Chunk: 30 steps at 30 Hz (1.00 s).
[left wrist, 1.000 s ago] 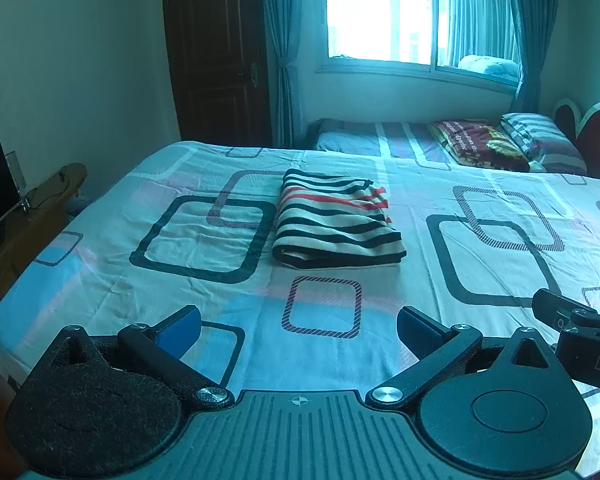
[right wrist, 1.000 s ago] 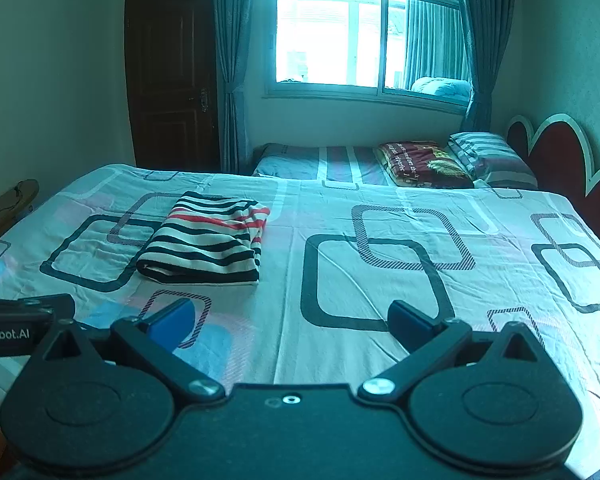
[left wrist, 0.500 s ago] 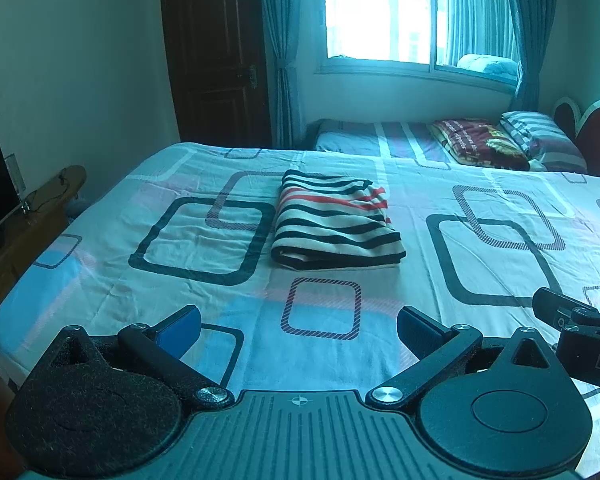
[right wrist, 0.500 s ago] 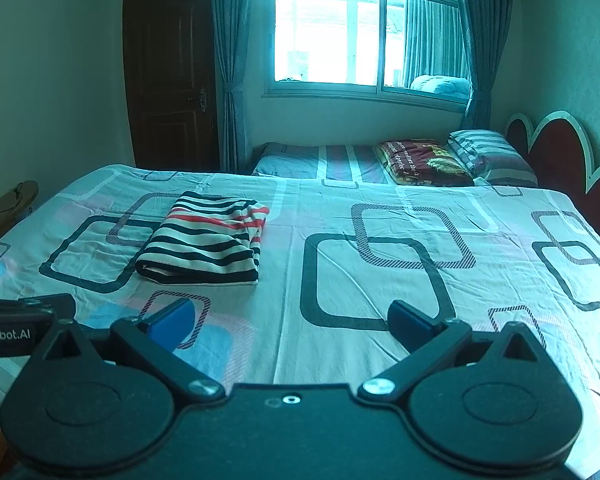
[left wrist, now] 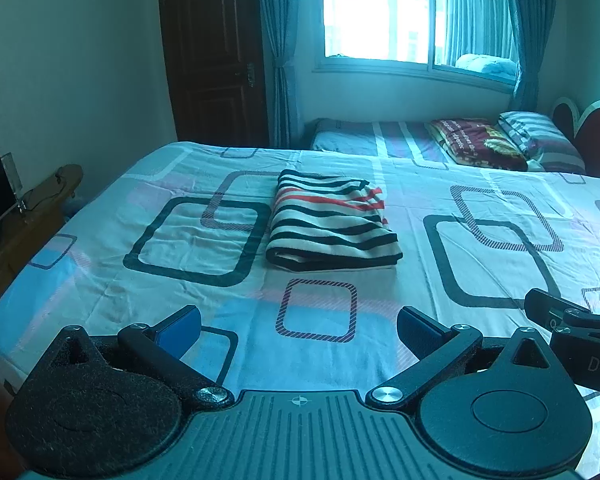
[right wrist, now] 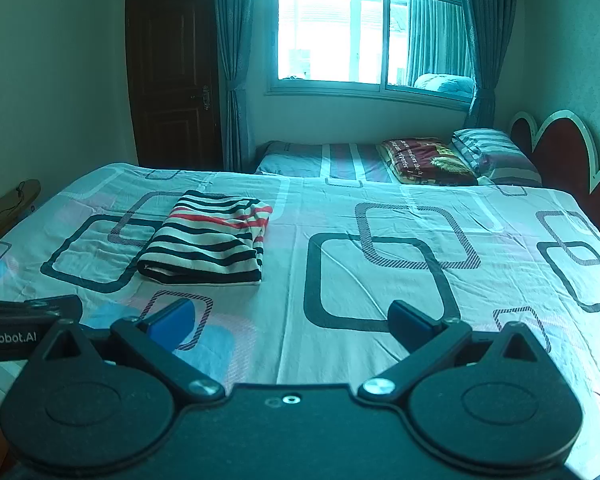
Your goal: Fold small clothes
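A striped garment [left wrist: 332, 226], black and white with red bands, lies folded in a neat rectangle on the patterned bedsheet [left wrist: 100, 272]. In the right wrist view the same striped garment [right wrist: 210, 240] sits left of centre on the bedsheet [right wrist: 380, 280]. My left gripper [left wrist: 299, 326] hangs open over the near part of the bed, well short of the garment, with nothing between its blue-padded fingers. My right gripper [right wrist: 291, 322] is open too, to the right of the left one and clear of the cloth.
Pillows and a folded dark red blanket [right wrist: 428, 160] lie at the far end, by a red headboard [right wrist: 560, 152]. A wooden ledge [left wrist: 36, 208] runs along the bed's left side. A dark door [left wrist: 216, 60], curtains and a window stand behind.
Both grippers have drifted very slightly; the garment lies as before. Nothing was gripped or released.
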Each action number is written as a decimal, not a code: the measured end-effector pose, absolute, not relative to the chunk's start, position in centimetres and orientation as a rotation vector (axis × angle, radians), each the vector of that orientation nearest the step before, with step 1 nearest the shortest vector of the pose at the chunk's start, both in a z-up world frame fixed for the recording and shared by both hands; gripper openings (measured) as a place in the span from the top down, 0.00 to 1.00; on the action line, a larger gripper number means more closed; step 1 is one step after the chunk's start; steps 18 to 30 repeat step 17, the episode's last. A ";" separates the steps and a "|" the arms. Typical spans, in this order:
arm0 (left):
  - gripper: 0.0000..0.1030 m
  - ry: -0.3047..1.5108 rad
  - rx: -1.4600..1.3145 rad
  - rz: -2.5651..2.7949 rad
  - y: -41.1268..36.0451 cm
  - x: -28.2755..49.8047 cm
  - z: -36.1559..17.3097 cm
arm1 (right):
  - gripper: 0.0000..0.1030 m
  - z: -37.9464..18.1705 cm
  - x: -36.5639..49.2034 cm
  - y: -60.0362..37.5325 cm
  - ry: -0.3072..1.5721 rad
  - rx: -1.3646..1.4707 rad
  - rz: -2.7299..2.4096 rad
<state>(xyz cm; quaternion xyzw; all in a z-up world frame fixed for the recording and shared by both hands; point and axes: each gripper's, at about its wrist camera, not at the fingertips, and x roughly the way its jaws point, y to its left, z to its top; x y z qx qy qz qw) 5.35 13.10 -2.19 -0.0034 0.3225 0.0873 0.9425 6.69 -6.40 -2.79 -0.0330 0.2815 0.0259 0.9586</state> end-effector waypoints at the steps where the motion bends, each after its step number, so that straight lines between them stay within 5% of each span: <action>1: 0.00 0.659 -0.006 0.176 13.1 5.5 -2.2 | 0.01 -2.8 6.6 -6.4 0.570 -0.066 0.053; 30: 0.00 0.658 -0.005 0.120 12.8 8.5 -3.3 | 0.01 -3.7 9.1 -7.1 0.577 -0.044 0.050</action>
